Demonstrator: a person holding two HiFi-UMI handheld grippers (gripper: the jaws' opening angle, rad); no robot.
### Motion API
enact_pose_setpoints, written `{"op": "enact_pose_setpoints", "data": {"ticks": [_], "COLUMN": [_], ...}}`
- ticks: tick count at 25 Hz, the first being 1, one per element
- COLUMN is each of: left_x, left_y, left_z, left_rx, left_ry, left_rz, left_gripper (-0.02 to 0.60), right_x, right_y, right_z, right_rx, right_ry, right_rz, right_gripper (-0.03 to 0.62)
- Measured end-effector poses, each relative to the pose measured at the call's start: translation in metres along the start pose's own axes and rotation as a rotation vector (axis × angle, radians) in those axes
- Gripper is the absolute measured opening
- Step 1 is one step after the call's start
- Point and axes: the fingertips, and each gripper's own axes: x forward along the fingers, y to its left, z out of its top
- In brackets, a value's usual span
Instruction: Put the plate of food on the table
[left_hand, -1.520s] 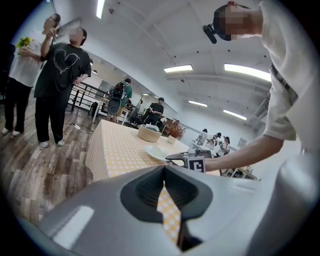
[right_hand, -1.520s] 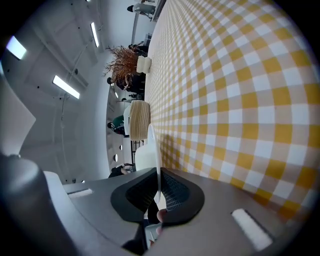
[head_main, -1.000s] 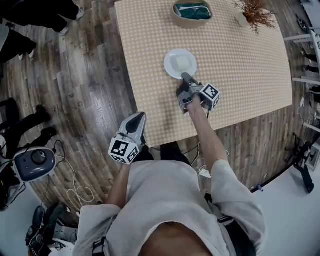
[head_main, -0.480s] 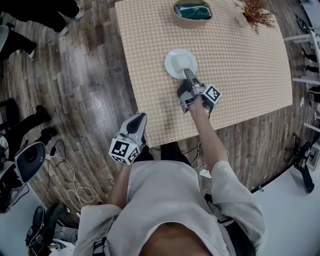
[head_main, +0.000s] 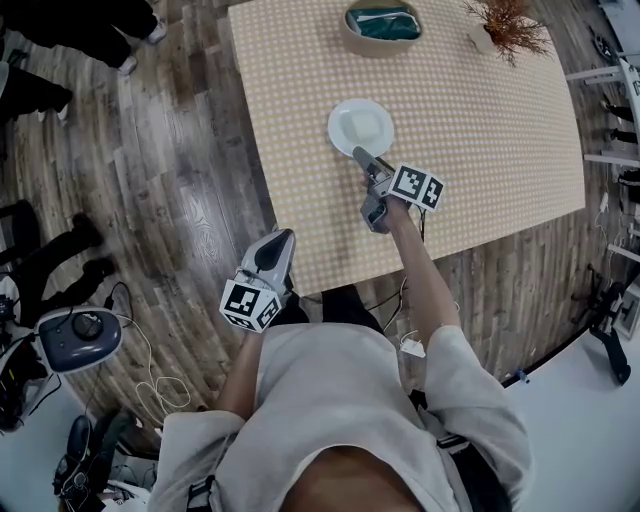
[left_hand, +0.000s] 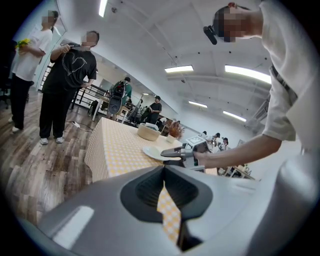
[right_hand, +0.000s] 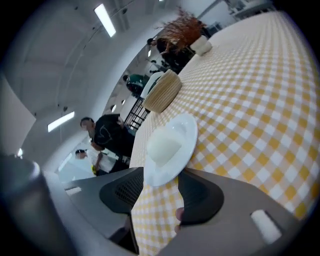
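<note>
A white plate with a pale block of food rests on the yellow checked table. My right gripper sits just at the plate's near rim, and its jaws are opening. In the right gripper view the plate and food lie just beyond my right gripper. The plate's near rim lies between the jaw tips, clear of both pads. My left gripper hangs off the table's front left edge, shut and holding nothing. In its own view, my left gripper shows only a sliver of cloth between the jaws.
A woven basket with teal contents and a small pot of dried plants stand at the table's far side. People stand on the wooden floor at left. A grey device with cables lies on the floor at lower left.
My right gripper's jaws have opened off the plate's rim and the gripper has tilted up slightly. The plate stays on the table. My left gripper has held still.
</note>
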Motion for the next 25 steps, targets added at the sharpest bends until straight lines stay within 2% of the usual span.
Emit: {"op": "enact_pose_setpoints", "data": {"ticks": [4, 6, 8, 13, 16, 22, 25], "left_x": [0.001, 0.001, 0.000, -0.002, 0.002, 0.005, 0.006], "left_y": [-0.001, 0.000, 0.000, 0.001, 0.001, -0.003, -0.006], "left_z": [0.001, 0.000, -0.001, 0.000, 0.001, 0.001, 0.000], "left_rx": [-0.002, -0.002, -0.004, -0.006, -0.003, -0.002, 0.003], "left_ry": [0.002, 0.002, 0.001, 0.003, 0.005, 0.009, 0.010], "left_rz": [-0.003, -0.003, -0.004, -0.008, -0.010, -0.018, -0.023], "left_gripper": [0.009, 0.009, 0.009, 0.011, 0.009, 0.009, 0.009], "right_x": [0.000, -0.001, -0.001, -0.002, -0.004, -0.015, -0.024], "right_y": [-0.006, -0.008, -0.008, -0.004, -0.009, -0.017, -0.023], "right_z": [-0.013, -0.015, -0.016, -0.020, -0.020, -0.023, -0.023], "right_rx": [-0.384, -0.486, -0.516, -0.534, -0.556, -0.593, -0.616], "right_ry": [0.121, 0.141, 0.139, 0.179, 0.189, 0.175, 0.147], "right_rz": [-0.178, -0.234, -0.248, -0.215, -0.225, -0.265, -0.310], "right_gripper": [0.216, 0.216, 0.218, 0.245, 0.238, 0.182, 0.075]}}
